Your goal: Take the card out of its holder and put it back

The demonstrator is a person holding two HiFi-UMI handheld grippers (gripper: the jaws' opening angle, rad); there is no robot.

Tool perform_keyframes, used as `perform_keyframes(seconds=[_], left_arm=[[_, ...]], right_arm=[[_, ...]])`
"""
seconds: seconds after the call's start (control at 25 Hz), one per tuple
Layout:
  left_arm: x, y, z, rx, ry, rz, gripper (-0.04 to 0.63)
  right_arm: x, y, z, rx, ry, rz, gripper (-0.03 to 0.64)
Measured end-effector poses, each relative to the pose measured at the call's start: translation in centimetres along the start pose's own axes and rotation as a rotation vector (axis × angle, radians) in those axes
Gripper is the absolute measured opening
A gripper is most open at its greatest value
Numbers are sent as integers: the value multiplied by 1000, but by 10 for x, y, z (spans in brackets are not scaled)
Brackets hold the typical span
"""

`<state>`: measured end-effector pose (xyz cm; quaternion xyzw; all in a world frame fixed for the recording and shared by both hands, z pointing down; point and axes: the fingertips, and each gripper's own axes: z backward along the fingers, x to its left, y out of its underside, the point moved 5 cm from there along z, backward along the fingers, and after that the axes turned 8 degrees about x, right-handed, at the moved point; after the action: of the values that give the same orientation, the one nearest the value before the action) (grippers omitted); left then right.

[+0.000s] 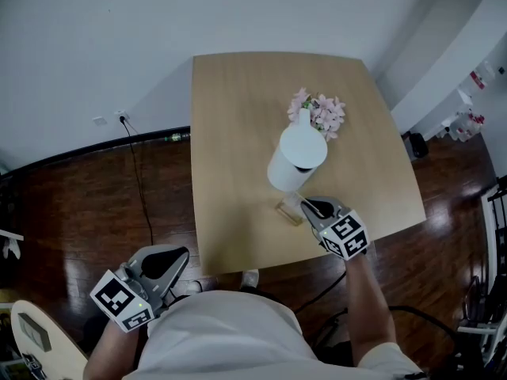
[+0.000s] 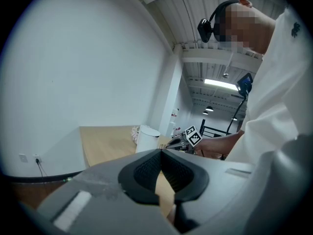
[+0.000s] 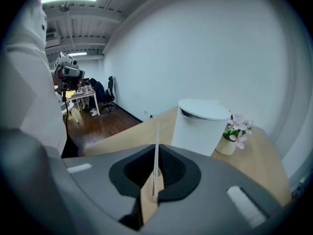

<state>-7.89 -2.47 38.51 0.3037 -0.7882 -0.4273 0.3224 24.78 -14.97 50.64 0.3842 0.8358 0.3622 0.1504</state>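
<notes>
My right gripper (image 1: 306,207) is over the near right part of the wooden table (image 1: 238,133), at a small holder (image 1: 289,210) that stands just in front of a white canister. In the right gripper view its jaws (image 3: 156,174) are shut on a thin white card (image 3: 157,141), seen edge-on and upright. The holder's wood (image 3: 148,202) shows below the pads. My left gripper (image 1: 176,256) hangs off the table's near left corner, over the floor. In its own view the left gripper (image 2: 160,156) is shut with nothing between the pads.
A white cylindrical canister (image 1: 298,157) stands mid-table with a small vase of pink flowers (image 1: 318,111) behind it. Dark wood floor and a cable (image 1: 141,188) lie to the left. A desk and chairs (image 3: 90,94) are far off in the room.
</notes>
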Motion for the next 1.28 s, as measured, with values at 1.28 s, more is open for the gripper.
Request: perform_keyframes(seconds=[1.28], left_arm=[[61, 104, 202, -64, 86, -15, 3]], right_arm=[[386, -138, 48, -67, -123, 96, 21]])
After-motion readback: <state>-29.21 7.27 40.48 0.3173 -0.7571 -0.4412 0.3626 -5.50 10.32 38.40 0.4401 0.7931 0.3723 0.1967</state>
